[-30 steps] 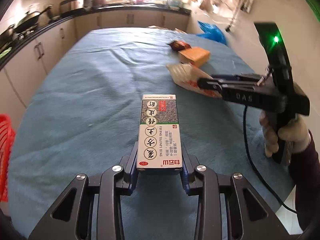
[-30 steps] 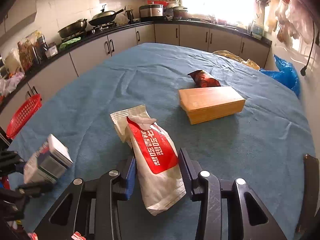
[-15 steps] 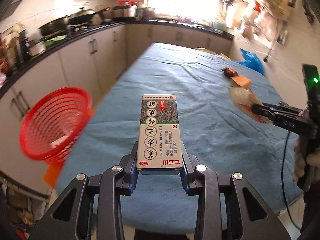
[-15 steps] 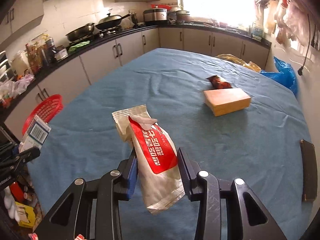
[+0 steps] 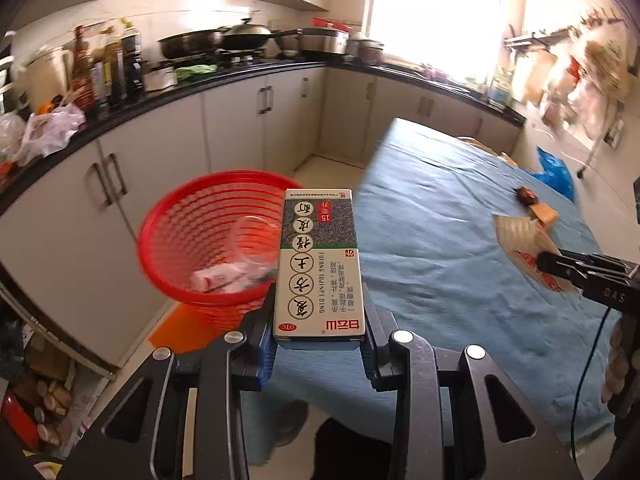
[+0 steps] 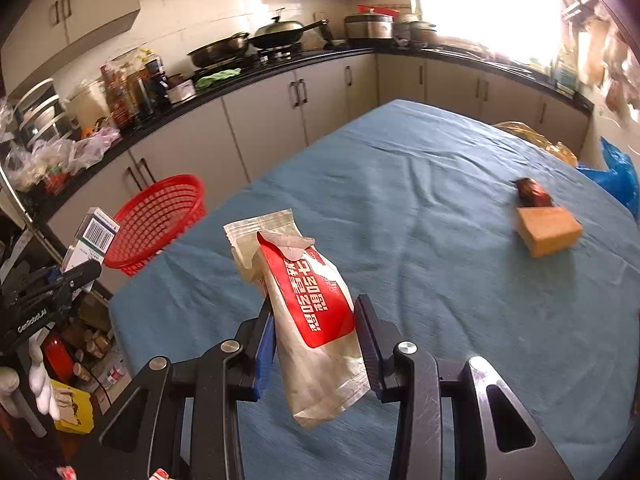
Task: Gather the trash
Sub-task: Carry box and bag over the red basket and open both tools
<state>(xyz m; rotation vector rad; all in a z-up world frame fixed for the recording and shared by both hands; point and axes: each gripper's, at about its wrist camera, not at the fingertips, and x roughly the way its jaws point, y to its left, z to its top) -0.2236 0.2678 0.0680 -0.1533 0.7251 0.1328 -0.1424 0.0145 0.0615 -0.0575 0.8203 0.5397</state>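
My left gripper [image 5: 319, 344] is shut on a white and grey medicine box [image 5: 320, 264] and holds it in the air beside the red basket [image 5: 200, 236], off the table's left edge. The box also shows in the right wrist view [image 6: 90, 246]. The basket holds a clear cup and some wrappers. My right gripper [image 6: 316, 344] is shut on a red and white snack bag [image 6: 308, 312] above the blue table [image 6: 420, 220]. The bag also shows in the left wrist view [image 5: 528, 252]. An orange box [image 6: 548, 230] and a dark red wrapper [image 6: 534, 192] lie on the table's far right.
Grey cabinets and a black counter with pans and bottles [image 5: 116, 64] run along the left and back. The red basket also shows in the right wrist view [image 6: 156, 224]. A blue plastic bag [image 6: 618, 176] sits past the table's right side. Clutter lies on the floor at the left.
My left gripper has swung left with the medicine box, from over the table to beside the red basket. My right gripper has lifted the snack bag and drawn back from the orange box.
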